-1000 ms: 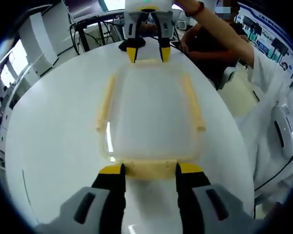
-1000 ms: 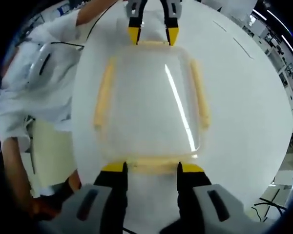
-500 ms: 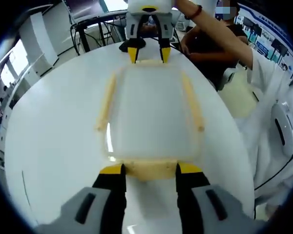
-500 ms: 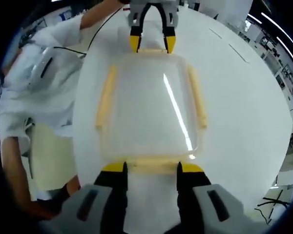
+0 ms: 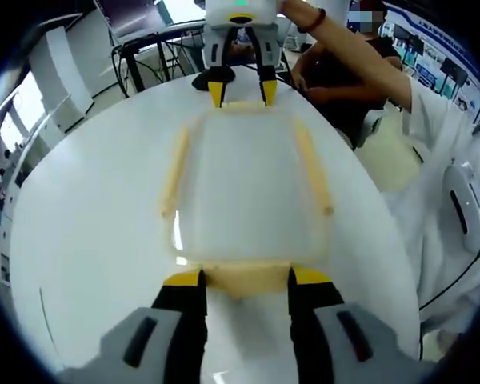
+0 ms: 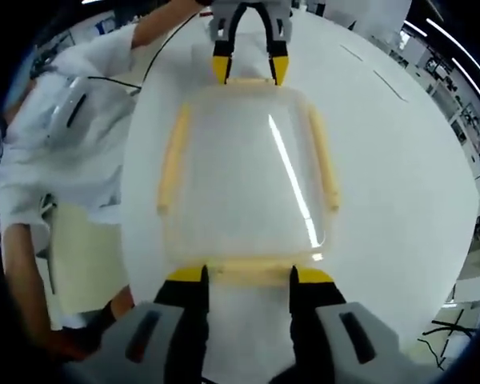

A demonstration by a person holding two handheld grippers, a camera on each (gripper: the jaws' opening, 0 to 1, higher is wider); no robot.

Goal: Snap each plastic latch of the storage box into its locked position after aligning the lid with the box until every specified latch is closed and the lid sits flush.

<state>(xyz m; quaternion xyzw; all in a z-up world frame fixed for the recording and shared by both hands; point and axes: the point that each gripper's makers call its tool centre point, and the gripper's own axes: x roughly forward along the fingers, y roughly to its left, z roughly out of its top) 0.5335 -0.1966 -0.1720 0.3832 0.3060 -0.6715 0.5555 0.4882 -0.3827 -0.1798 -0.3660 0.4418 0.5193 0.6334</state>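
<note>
Tools (image 5: 244, 278) astride latches (image 5: 246, 276) — person (image 5: 432, 152) alongside

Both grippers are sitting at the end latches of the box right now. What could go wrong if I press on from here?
1. The left gripper and right gripper each straddle an end latch with open jaws; pressing unevenly could slide the storage box on the smooth white table.
2. The long side latches may still be unlocked, though that is hard to tell; the lid might shift or seat crooked.
3. A person's arm reaches close by.

The near latch (image 5: 244, 276) has folded lower between the left gripper's (image 5: 244, 278) jaws.
</note>
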